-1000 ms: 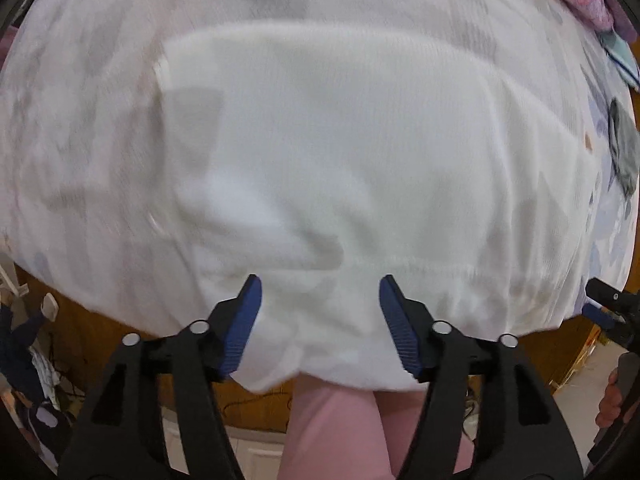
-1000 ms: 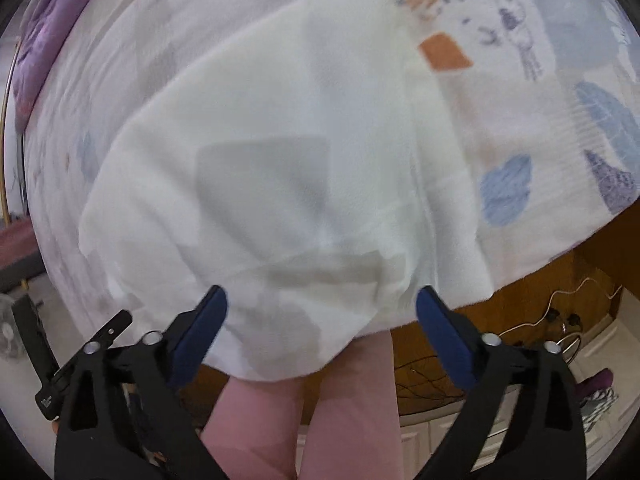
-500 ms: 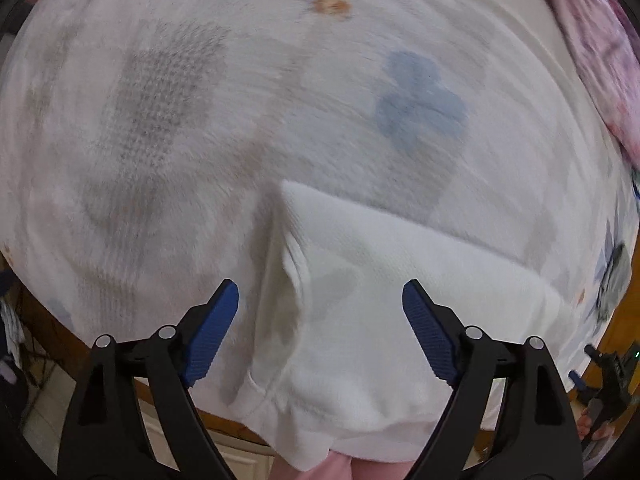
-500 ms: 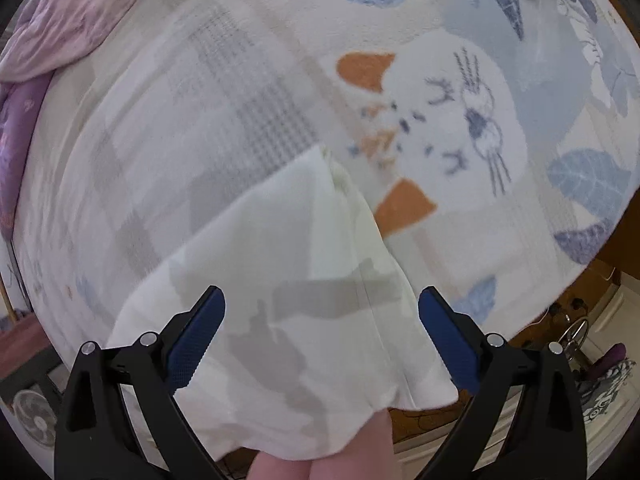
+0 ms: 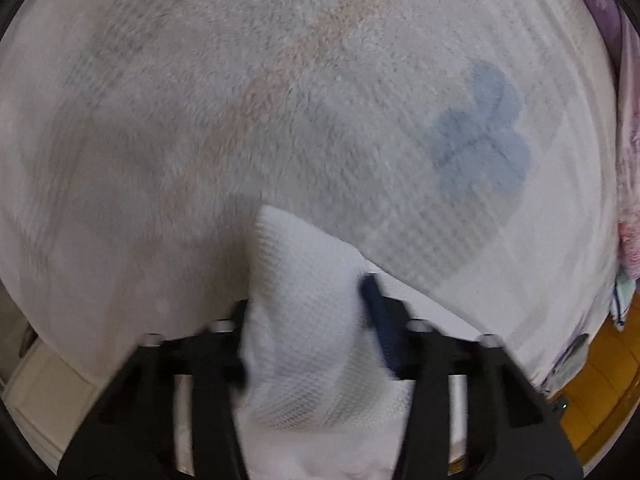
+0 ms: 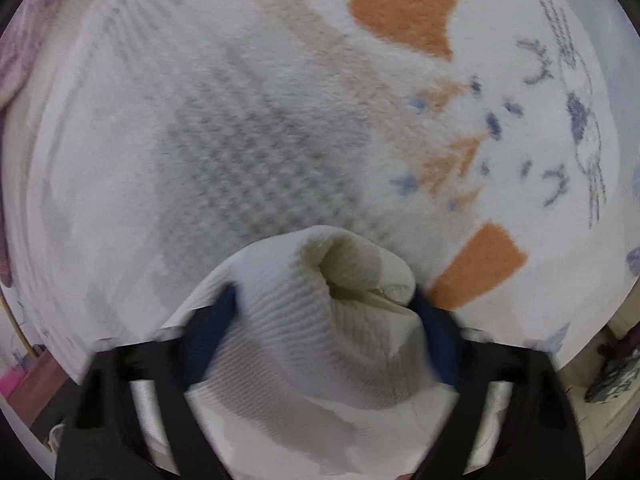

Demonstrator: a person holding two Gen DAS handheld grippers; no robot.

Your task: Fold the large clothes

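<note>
A white waffle-knit garment (image 5: 308, 320) lies on a patterned blanket on a bed. In the left wrist view a bunched corner of it sits between the blue pads of my left gripper (image 5: 308, 312), whose jaws press into the cloth from both sides. In the right wrist view another bunched, rolled-up corner of the garment (image 6: 332, 320) fills the gap of my right gripper (image 6: 324, 308), pads against the cloth on both sides. The rest of the garment is hidden below the grippers.
The fleece blanket (image 5: 280, 100) has grey checks, a blue flower (image 5: 480, 140) and orange patches with a cat face (image 6: 404, 16). A pink-purple quilt (image 5: 628, 160) lies at the right edge. Wooden floor (image 5: 592, 392) shows past the bed's edge.
Both grippers moved forward and down to the garment's far corners and closed from wide open onto the bunched cloth. The garment filled the views a second ago; mostly blanket shows ahead.
</note>
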